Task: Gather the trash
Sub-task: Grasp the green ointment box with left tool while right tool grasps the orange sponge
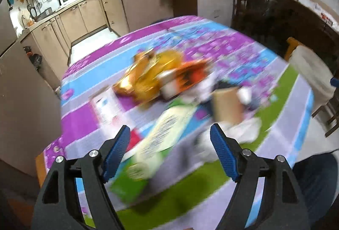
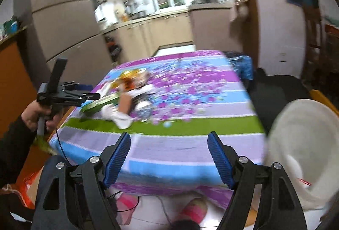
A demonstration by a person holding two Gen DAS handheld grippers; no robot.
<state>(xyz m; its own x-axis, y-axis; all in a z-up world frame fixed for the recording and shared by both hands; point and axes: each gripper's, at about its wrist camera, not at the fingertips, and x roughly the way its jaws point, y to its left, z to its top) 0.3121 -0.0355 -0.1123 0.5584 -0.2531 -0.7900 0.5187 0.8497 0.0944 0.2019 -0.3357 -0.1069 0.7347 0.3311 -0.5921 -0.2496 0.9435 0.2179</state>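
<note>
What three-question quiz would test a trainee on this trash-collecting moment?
1. True or false: the left claw is clamped on a wrapper.
2. Which colour is the crumpled wrapper at the far end of the trash pile? A) golden-orange B) black C) pink
3. In the right wrist view, on which side of the table does the white bag-lined bin stand?

Key
1. False: both it and the right claw are open with nothing between the fingers.
2. A
3. The right side, beside the table's edge.
</note>
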